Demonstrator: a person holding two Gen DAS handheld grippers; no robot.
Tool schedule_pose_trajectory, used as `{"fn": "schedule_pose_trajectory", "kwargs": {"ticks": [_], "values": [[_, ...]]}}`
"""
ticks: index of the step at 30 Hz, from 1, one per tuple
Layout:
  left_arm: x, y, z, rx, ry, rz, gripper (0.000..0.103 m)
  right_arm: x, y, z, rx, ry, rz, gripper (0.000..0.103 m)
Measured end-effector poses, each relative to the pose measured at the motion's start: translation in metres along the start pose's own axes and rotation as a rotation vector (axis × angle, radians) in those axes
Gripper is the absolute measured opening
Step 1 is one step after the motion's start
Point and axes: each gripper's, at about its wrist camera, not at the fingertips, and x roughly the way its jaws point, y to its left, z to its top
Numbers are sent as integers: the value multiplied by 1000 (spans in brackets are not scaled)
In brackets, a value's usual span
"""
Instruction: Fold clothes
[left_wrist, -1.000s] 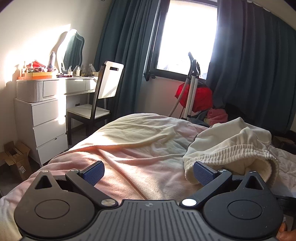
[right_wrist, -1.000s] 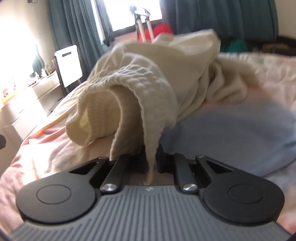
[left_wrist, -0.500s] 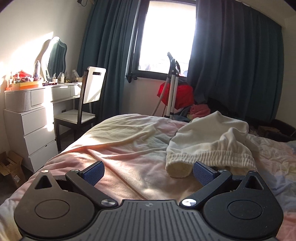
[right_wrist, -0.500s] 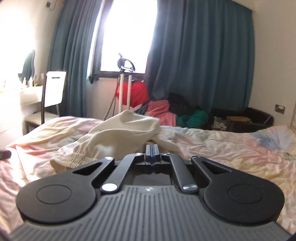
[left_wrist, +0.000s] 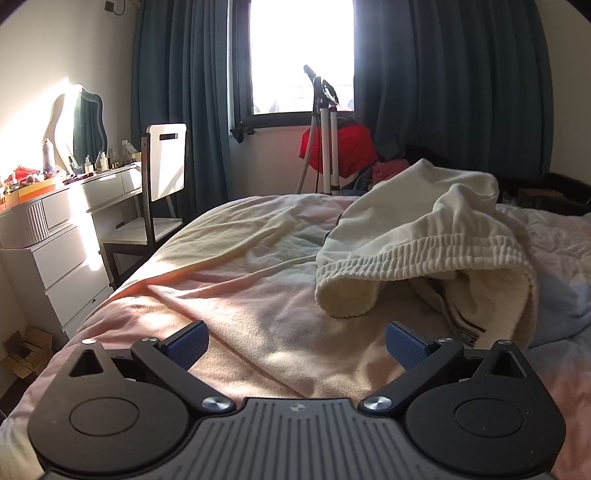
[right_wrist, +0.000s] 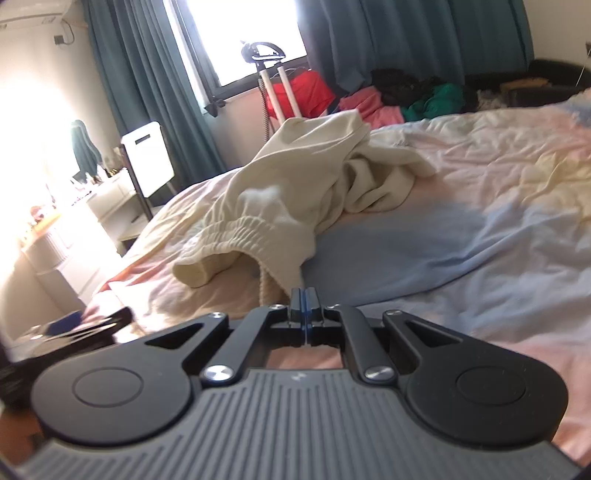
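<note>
We could not read the small dark label (left_wrist: 466, 334) on the cream trousers (left_wrist: 424, 236), crumpled on the bed (left_wrist: 258, 295). Our left tool (left_wrist: 295, 345) had its blue pads apart over bare bedding; our right tool (right_wrist: 304, 308) was pressed together, empty. A chair (left_wrist: 162, 184) stood beside the dressing counter (left_wrist: 74, 206).

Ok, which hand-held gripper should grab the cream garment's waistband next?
Probably left: the left hand-held gripper is open, with the cream garment's waistband just ahead. The right hand-held gripper is shut and empty.
</note>
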Motion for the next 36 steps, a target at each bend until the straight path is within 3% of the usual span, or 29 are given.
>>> {"fn": "schedule_pose_trajectory", "kwargs": {"ticks": [6, 11, 14, 15, 17, 18, 22, 23, 26, 28, 30, 31, 35, 36], "values": [[77, -13, 7, 25, 45, 0, 92, 24, -12, 2, 50, -9, 42, 7], [124, -30, 23, 68, 47, 8, 79, 69, -21, -3, 82, 93, 102, 7], [144, -27, 32, 25, 38, 20, 67, 91, -30, -8, 151, 175, 120, 8], [149, -24, 34, 4, 38, 20, 58, 98, -33, -10, 183, 205, 129, 8], [158, -17, 38, -40, 41, 5, 48, 102, -33, -10, 207, 213, 170, 9], [162, -14, 39, -59, 38, -4, 38, 102, -29, -11, 180, 203, 165, 13], [164, -8, 43, -87, -24, -49, 16, 101, -19, -13, 119, 161, 147, 57], [161, -7, 44, -101, -44, -61, 16, 102, -19, -13, 122, 149, 149, 58], [151, -5, 47, -123, -91, -87, 15, 109, -19, -14, 122, 114, 122, 57], [148, -4, 48, -129, -71, -107, 16, 119, -17, -12, 110, 100, 99, 55], [147, -3, 46, -124, -41, -121, 16, 133, -15, -11, 123, 92, 82, 41], [147, -4, 45, -102, -26, -121, 18, 141, -15, -10, 129, 107, 66, 17], [136, -9, 38, -62, 5, -125, 24, 139, -9, 3, 132, 133, 10, 11], [132, -10, 36, -59, 9, -124, 27, 125, -6, 11, 112, 86, 0, 11]]}}
